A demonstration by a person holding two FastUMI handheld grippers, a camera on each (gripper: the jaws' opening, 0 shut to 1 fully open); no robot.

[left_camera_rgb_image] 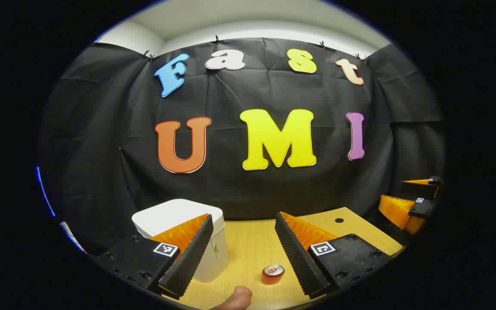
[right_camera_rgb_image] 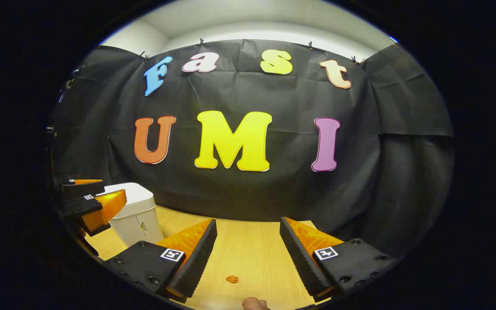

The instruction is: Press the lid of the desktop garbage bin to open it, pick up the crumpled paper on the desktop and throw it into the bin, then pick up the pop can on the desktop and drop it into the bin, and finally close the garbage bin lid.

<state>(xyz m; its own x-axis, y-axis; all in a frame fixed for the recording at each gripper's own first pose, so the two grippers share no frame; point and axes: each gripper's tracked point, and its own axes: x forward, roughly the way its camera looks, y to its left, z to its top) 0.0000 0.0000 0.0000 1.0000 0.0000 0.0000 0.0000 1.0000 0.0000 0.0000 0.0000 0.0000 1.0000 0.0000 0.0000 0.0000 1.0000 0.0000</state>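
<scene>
- Bin (left_camera_rgb_image: 179, 224), white with rounded corners and its lid down flat, stands at the back of the wooden table (left_camera_rgb_image: 248, 245), against the black cloth wall; the opening press looks not yet made.
- Left gripper (left_camera_rgb_image: 239, 254) hangs above the table just in front of the bin, fingers spread wide and grasping nothing, one finger overlapping the bin's front in the left gripper view — a likely staging spot for pushing the lid.
- Pop can (left_camera_rgb_image: 272, 274), red with a silver top, stands upright near the bin, off to its right side, between the left gripper's fingers as seen from above but untouched.
- Right gripper (right_camera_rgb_image: 248, 258) is held farther from the bin, fingers likewise released and empty, probably waiting for the paper.
- Small orange scrap (right_camera_rgb_image: 231, 279), crumpled-looking, lies on the table well apart from the bin, below the right gripper's open fingers; it is too small to tell whether it is the paper.
</scene>
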